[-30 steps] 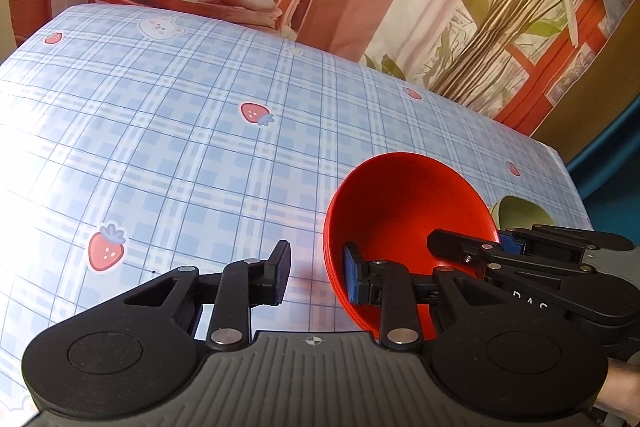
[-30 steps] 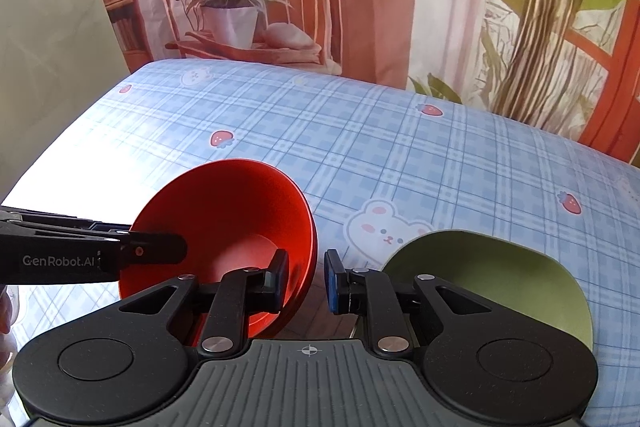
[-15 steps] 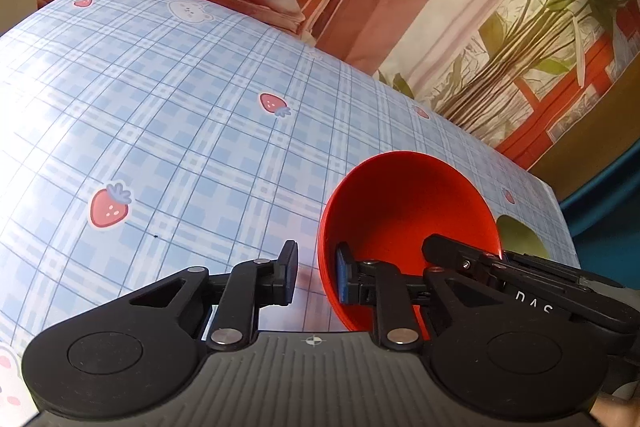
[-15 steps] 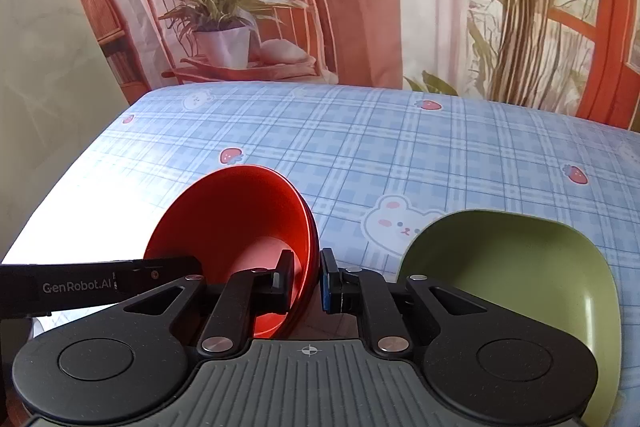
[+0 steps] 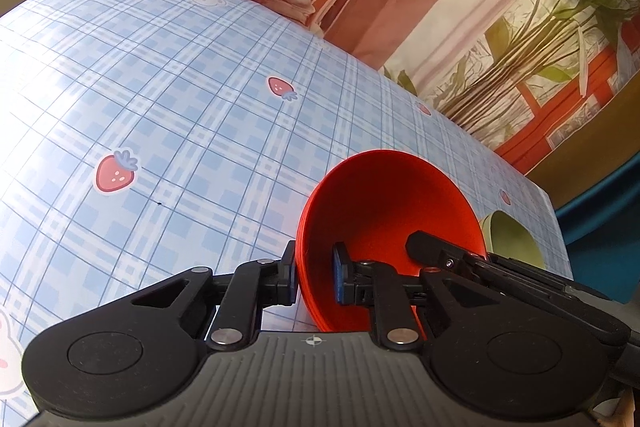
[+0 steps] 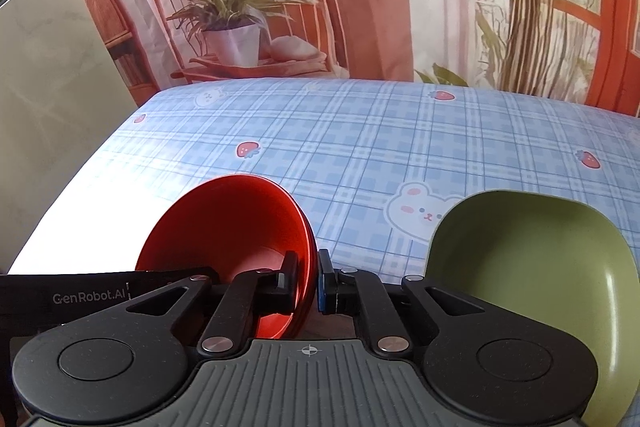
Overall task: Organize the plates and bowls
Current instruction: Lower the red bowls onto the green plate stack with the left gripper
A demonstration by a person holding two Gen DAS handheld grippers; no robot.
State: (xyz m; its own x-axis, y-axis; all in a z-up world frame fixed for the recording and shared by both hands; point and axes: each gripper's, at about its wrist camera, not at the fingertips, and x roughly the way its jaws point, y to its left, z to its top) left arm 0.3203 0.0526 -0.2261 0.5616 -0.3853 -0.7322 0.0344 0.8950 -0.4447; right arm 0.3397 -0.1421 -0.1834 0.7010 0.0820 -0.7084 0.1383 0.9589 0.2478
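A: Where was the task at?

B: Early, I'd say. Red bowl (image 6: 228, 239) sat tilted at the near edge of the tabletop (image 6: 380, 131), w/ both tools on its rim. Right hand-held gripper (image 6: 308, 285) was nearly closed on the rim, one finger inside, one outside. Left hand-held gripper (image 5: 314, 277) straddled the opposite rim w/ a gap left at the inner pad, so it looked a bit looser.

A: And the green one?

B: Green plate (image 6: 532, 267) lay just beside the bowl, to its right, nothing stacked. My guess: bowl & plate both yet to be put in place.

A: Anything you couldn't see?

B: Bowl's base was hidden behind the tools, so I couldn't tell if it was lifted or resting. Plate's near edge was cut off. No other dishes in view.
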